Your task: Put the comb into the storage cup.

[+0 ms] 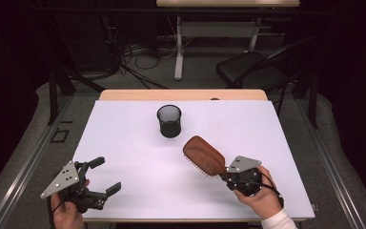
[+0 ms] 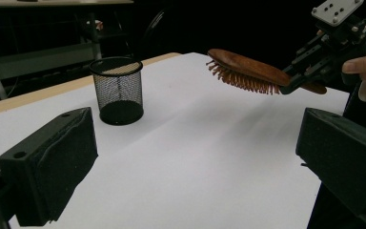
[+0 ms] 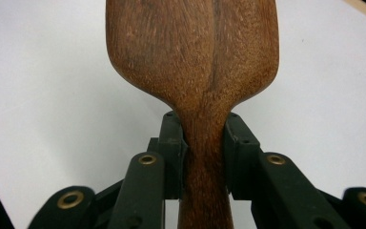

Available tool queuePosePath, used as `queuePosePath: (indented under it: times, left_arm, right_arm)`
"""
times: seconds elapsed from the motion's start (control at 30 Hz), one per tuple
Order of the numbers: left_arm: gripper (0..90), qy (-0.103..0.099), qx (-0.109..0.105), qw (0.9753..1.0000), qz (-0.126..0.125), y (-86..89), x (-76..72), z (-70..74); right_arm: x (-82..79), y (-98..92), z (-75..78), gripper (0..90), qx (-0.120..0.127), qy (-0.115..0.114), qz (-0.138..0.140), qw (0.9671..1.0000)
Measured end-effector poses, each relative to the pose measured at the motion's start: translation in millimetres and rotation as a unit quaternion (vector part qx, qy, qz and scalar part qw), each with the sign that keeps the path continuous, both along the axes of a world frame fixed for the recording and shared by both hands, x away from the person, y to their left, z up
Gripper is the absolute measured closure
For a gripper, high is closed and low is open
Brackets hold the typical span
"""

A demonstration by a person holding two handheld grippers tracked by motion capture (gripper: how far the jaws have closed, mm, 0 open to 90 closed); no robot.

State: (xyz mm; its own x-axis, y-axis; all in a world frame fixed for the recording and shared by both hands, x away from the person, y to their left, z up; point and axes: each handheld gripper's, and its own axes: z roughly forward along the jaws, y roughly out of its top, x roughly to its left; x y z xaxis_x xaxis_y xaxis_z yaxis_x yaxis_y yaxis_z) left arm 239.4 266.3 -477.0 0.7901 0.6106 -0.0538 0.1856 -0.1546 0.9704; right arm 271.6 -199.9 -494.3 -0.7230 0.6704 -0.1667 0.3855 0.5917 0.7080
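left gripper (image 1: 107,177): about 7 o'clock on the table (image 1: 138,143), jaws spread wide, holding nothing

right gripper (image 1: 225,172): about 5 o'clock, jaws pinching the hairbrush (image 1: 204,155) by its handle, head held off the table, pointing toward 11

cup (image 1: 169,121): black mesh one, 12 o'clock, well apart from the brush

risk: grip's way back on the handle, so I'd guess the head could sag or twist; clip the rim and the light cup tips

views: left gripper view shows bristles facing down; right gripper view shows the clamp on the neck
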Motion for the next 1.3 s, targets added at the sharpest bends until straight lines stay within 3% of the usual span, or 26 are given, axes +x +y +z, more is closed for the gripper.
queuePosePath:
  times: [0.6, 1.3]
  left_arm:
    - [0.2, 0.010, 0.005, 0.9999, 0.001, -1.1, 1.7, -2.3]
    - [0.2, 0.019, 0.003, 0.9998, 0.003, -2.1, 3.3, -4.1]
  right_arm:
    - [6.7, 19.3, 15.4, 72.2, 0.034, -0.036, -0.006, 0.9988]
    - [18.9, 46.2, 30.0, 72.2, 0.085, -0.075, -0.008, 0.9935]
